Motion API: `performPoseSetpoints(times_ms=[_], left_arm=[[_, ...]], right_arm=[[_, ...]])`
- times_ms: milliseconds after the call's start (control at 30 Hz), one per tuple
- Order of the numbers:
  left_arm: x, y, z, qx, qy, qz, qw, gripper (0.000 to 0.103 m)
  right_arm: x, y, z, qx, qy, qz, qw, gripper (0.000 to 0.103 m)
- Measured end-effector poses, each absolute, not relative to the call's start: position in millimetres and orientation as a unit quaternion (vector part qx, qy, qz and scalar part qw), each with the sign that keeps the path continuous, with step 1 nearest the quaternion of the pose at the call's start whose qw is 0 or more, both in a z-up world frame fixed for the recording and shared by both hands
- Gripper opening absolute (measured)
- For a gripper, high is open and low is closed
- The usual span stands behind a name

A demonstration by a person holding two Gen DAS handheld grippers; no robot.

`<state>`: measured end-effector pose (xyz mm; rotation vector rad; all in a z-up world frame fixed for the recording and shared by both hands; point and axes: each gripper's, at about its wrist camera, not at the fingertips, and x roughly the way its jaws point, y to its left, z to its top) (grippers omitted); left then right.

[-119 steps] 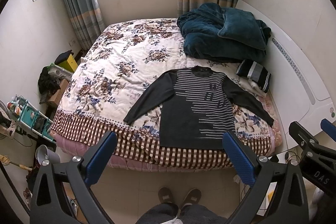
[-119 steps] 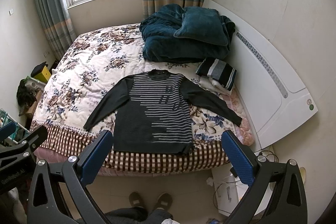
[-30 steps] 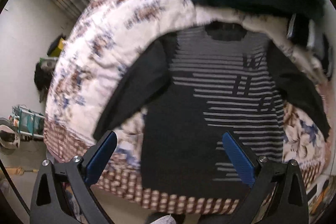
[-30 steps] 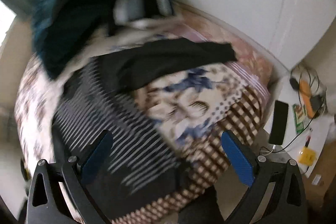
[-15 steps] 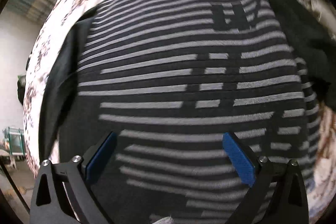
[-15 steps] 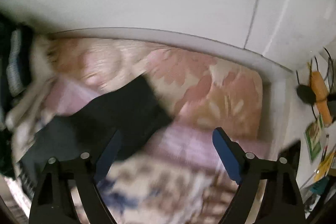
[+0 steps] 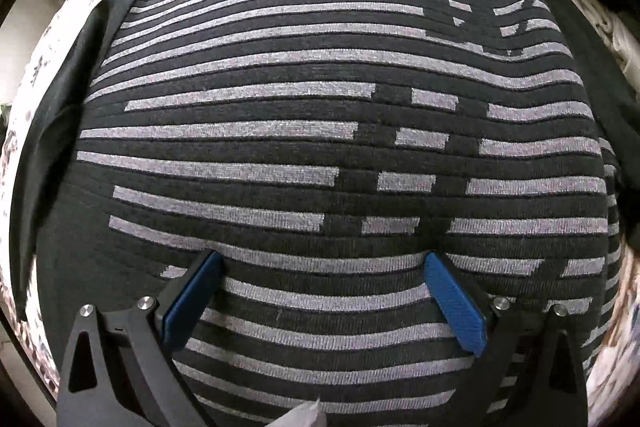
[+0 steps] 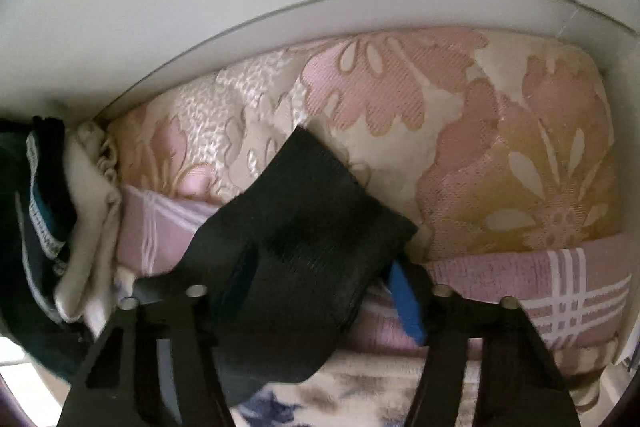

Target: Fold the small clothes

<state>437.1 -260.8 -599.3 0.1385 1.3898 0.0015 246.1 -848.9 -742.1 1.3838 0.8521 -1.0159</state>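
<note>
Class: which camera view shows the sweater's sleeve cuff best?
The right wrist view: the dark sleeve cuff lies between the right gripper fingers, over the pink bedding. The left wrist view shows only the striped sweater front, no cuff.

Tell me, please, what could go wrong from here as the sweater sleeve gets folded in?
1. The right hand-held gripper meets the sleeve cuff near its very end, and the cloth hides one finger. The grip is unconfirmed, so the cuff may slip out when lifted.
2. The checked sheet lies right under the cuff and could get pinched along with it.
3. The left hand-held gripper is open over the sweater body, so the body might drag and bunch.
</note>
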Motion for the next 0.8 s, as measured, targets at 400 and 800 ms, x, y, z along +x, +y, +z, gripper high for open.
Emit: performPoseSetpoints(times_ms=[400,800], left_arm=[[463.6,-201.4,-565.5,0.024,0.642,-0.003,0.766,0.103],[458.4,-18.3,-513.4,0.004,0.644,0.085,0.76,0.103]], right_arm=[[297.2,-805.8,-619.0,0.463,0.325,-0.442,0.696,0.01],[483.4,-532.7,-525.8,0.274,0.417,-0.154,0.853,0.009]])
